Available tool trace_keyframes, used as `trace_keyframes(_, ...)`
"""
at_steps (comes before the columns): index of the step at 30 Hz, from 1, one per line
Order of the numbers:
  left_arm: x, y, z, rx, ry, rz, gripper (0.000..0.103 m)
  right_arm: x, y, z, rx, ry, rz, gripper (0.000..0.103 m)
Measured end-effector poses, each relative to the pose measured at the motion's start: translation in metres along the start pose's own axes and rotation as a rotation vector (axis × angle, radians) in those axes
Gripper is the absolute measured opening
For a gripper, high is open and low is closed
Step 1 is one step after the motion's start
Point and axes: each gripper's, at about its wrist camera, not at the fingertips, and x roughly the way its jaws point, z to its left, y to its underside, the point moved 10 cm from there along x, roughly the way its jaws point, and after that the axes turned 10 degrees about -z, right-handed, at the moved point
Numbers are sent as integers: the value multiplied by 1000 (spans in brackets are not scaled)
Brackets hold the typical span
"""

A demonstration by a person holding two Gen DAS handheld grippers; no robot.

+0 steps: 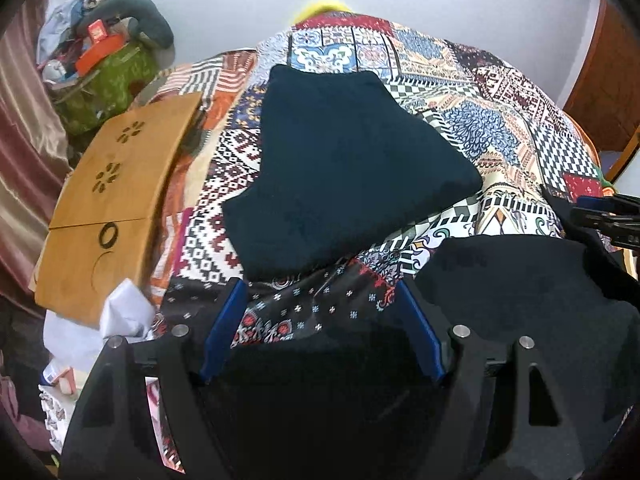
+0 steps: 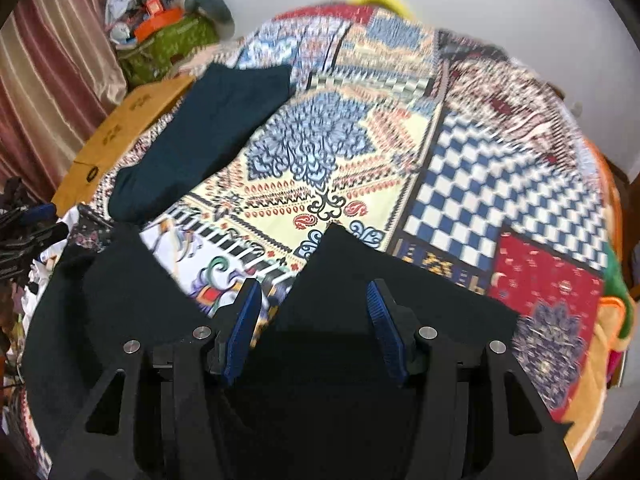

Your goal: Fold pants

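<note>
Two dark garments lie on a bed covered by a patchwork bedspread (image 1: 500,92): a dark teal folded garment (image 1: 340,168) farther up the bed, and the black pants (image 1: 520,280) at the near edge. The left hand-held gripper (image 1: 322,320) has its blue-padded fingers (image 1: 224,328) spread wide, with black cloth low between them and patterned bedspread showing past the tips; whether the pads touch the cloth cannot be told. The right hand-held gripper (image 2: 314,328) is likewise spread, one finger (image 2: 384,332) over a peaked fold of the black pants (image 2: 360,280), the other over the bedspread just beside the cloth. That view is motion-blurred, so the fold's edges are probably less sharp than they seem. A wooden lap tray (image 1: 108,200) rests at the bed's left side, near a green bag (image 1: 108,76) heaped with clutter, with a curtain (image 1: 20,140) behind.
</note>
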Motion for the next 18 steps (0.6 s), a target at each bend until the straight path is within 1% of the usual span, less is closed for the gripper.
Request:
trace_keyframes(3, 11, 2, -5, 13, 10, 17, 76, 18, 6, -1, -1, -11, 42, 51)
trace_keyframes(5, 15, 5, -9, 22, 15, 29, 76, 25, 8, -3, 35, -54, 50, 51)
trace_keyframes(6, 17, 7, -11, 28, 19, 34, 76, 26, 8, -6, 73, -76, 49, 49)
trace_keyframes(8, 19, 10, -14, 36, 23, 40, 76, 24, 8, -11, 107, -89, 40, 30)
trace_keyframes(9, 20, 10, -16, 38, 24, 42, 76, 24, 9, -12, 109, -95, 38, 25)
trace_keyframes(10, 20, 11, -18, 37, 26, 43, 76, 24, 10, -13, 110, -95, 40, 17)
trace_keyframes(11, 19, 11, -19, 35, 27, 44, 76, 24, 12, -13, 114, -96, 41, 13)
trace_keyframes(12, 18, 11, -20, 35, 27, 43, 76, 25, 12, -14, 118, -96, 41, 11)
trace_keyframes(14, 12, 10, -23, 37, 26, 38, 76, 23, 13, -14, 105, -82, 39, 5)
trace_keyframes(18, -5, 7, -31, 50, 33, 27, 76, 10, 12, -18, 92, -56, 27, 4)
